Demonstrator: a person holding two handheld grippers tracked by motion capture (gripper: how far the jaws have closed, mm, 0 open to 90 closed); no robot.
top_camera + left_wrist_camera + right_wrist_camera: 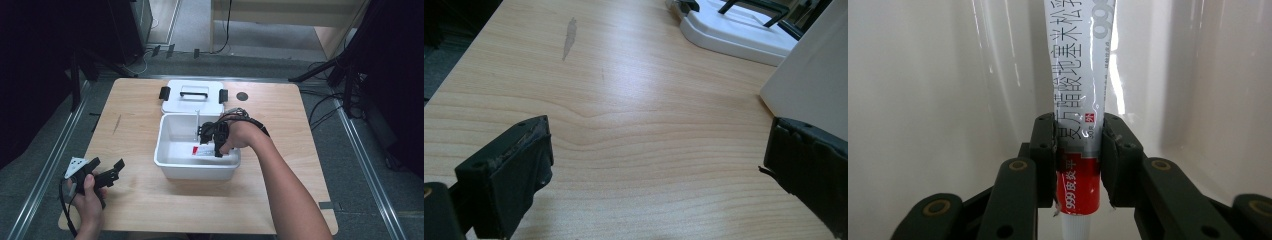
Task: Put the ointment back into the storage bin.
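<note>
The table under the left gripper is pale wood, smooth, with fine lines and one dull grey scuff. That gripper's pads look like matt black rubber, rough and worn at the edges. The tube between the right gripper pads is shiny plastic, white, grey and red. The box around it is glossy white plastic that catches the light. The lid beyond the left gripper is smooth white plastic too.

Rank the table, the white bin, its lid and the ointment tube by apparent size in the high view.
1. table
2. white bin
3. lid, farther off, so it may look smaller than it is
4. ointment tube, mostly hidden
</note>
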